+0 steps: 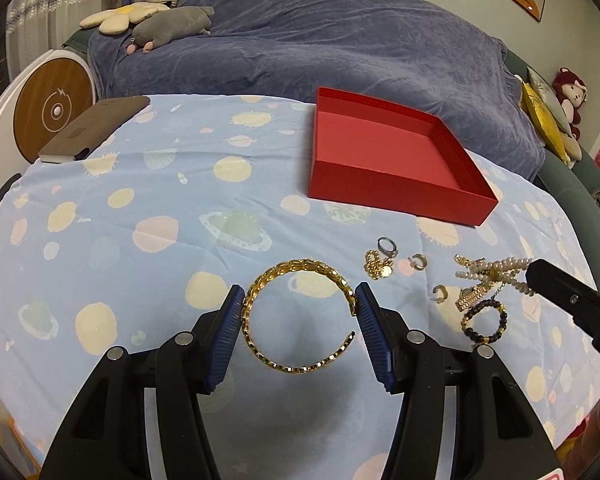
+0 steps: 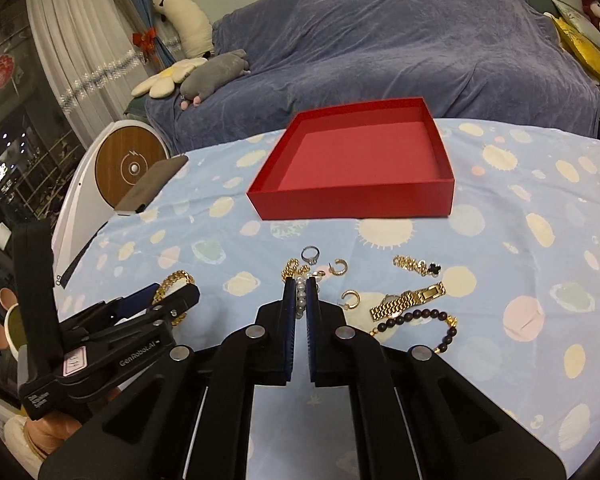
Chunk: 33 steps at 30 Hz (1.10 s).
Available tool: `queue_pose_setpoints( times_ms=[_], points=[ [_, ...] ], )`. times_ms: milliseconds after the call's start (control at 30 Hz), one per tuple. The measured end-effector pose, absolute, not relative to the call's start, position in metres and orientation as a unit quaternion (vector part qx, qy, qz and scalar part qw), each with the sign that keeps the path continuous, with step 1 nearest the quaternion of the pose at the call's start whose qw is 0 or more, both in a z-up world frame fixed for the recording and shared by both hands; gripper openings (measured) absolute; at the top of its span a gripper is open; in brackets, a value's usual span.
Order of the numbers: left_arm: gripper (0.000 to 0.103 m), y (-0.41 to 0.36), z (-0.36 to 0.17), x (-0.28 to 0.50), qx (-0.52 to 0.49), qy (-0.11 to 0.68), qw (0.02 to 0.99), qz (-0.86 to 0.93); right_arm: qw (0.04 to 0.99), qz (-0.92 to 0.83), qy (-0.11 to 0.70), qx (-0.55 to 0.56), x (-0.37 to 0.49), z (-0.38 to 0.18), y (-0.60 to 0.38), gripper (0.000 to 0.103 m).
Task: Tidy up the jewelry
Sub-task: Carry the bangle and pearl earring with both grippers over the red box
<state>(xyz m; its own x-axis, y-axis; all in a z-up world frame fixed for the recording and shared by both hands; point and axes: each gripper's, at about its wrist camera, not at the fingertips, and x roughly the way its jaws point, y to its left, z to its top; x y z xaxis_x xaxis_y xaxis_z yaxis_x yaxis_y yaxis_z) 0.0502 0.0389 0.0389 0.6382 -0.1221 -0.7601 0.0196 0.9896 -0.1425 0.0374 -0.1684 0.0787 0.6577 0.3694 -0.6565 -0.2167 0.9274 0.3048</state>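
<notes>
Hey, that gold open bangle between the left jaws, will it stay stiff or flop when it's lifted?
The gold bangle probably stays fairly stiff: it holds a round C shape with an open gap. Its linked, shiny surface may slip or twist against the left gripper. Squeezed across the gap, it could flex inward a little.

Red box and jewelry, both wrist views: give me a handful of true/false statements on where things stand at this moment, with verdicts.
1. The red box holds no jewelry. True.
2. The left gripper has its fingers spread on either side of the gold bangle. True.
3. The right gripper is wide open over bare cloth. False: its fingers are nearly closed on a pearl strand.
4. The gold watch lies inside the box. False: it lies on the tablecloth, near the black bead bracelet.
5. The silver ring lies on the cloth between the box and the right gripper. True.
</notes>
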Motion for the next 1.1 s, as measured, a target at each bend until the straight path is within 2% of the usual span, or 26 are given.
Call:
queue_pose_setpoints(
  times_ms=[267, 433, 733, 1100],
  points=[
    [0.054, 0.019, 0.092, 0.118, -0.037, 0.412, 0.905, -0.098, 0.919, 0.146, 0.358, 0.078, 0.116, 0.124, -0.191, 0.004],
    [0.054, 0.006, 0.107, 0.193, -0.04, 0.4, 0.91, -0.103, 0.919, 0.117, 0.366, 0.091, 0.196, 0.121, -0.208, 0.004],
    [0.054, -0.027, 0.071, 0.312, -0.046, 0.42, 0.9, -0.106, 0.919, 0.085, 0.374, 0.091, 0.303, 0.089, -0.222, 0.004],
    [0.055, -0.048, 0.029, 0.376, -0.024, 0.439, 0.894, -0.083, 0.903, 0.058, 0.417, 0.081, 0.354, 0.038, -0.228, 0.006]
  ],
)
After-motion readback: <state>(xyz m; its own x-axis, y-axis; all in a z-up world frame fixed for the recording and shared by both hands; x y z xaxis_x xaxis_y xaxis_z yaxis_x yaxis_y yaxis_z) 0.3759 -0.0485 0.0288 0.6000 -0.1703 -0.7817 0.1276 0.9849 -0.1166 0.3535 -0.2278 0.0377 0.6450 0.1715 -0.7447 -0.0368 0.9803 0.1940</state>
